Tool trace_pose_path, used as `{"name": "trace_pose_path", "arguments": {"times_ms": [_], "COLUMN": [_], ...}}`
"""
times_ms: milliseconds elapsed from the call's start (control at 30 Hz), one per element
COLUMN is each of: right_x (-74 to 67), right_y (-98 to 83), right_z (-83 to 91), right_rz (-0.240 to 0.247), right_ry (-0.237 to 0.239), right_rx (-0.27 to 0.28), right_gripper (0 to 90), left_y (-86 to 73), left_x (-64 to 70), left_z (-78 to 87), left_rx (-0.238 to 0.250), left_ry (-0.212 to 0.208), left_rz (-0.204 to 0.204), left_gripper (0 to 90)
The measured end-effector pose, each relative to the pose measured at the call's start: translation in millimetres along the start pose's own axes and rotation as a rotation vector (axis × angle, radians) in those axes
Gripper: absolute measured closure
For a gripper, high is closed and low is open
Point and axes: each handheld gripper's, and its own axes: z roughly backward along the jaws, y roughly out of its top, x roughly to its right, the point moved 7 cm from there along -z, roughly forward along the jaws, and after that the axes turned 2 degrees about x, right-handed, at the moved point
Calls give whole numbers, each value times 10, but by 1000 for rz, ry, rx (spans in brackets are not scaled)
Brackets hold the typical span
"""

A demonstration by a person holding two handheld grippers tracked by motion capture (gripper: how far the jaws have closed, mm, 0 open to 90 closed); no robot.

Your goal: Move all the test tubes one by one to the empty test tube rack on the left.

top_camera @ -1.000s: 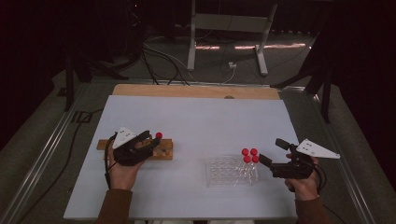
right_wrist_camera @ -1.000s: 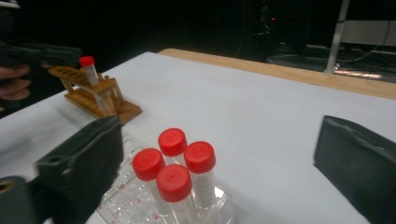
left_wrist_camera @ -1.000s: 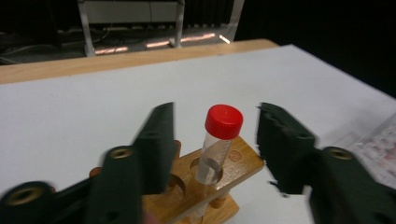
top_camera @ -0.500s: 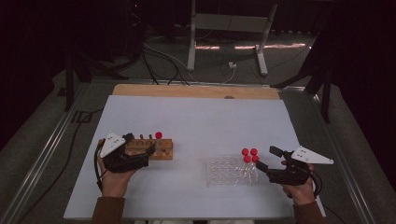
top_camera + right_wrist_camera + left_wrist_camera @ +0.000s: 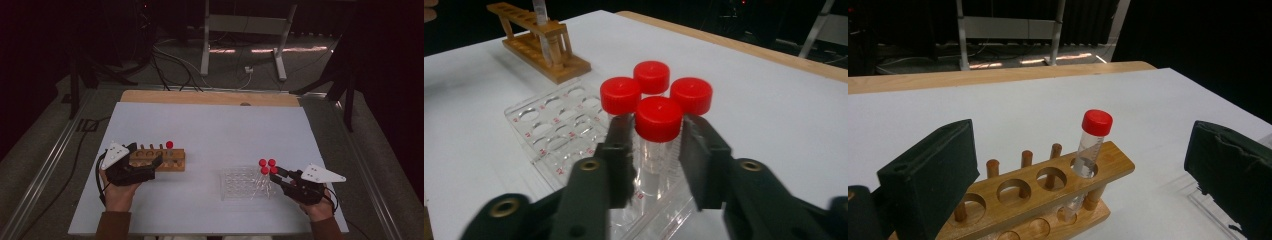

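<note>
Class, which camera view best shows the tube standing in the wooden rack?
The left gripper view: the tube stands close, red cap and clear body sharp, in the wooden rack. The high view shows just a small red cap; the right gripper view shows its clear body, far off.

A white table (image 5: 210, 130) carries a wooden rack (image 5: 160, 159) at near left and a clear rack (image 5: 240, 184) at near right, well apart.

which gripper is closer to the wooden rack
Left. The left gripper sits at the wooden rack, its open jaws flanking the rack's left end. The right gripper is far across the table, jaws closed around a red-capped tube in the clear rack.
</note>
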Motion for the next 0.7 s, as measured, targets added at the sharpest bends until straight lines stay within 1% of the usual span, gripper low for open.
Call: {"name": "trace_pose_path", "arguments": {"times_ms": [133,167,233,467,533,700], "right_x": [-21,-23,-18,-10,-3,6], "right_y": [-25,-35,-96,-113,-110,-71], "right_z": [-32,-38,-82,-102,-101,-71], "right_rz": [13,13,23,23,16,7], "right_ry": [4,3,-2,1,-2,-4], "right_rx": [-10,-16,-43,-44,-44,-35], "right_gripper": [702,720,727,733,740,743], "left_y": [-2,-4,-5,-6,-7,-1], "left_x": [22,25,29,22,23,25], "left_z": [-10,-12,-18,-11,-10,-8], "left_rx": [0,-2,-2,1,-1,-3], "left_ry": [-3,-4,-4,-2,-4,-5], "left_rz": [-6,-9,-8,-6,-7,-12], "left_gripper": [14,14,14,14,14,14]}}
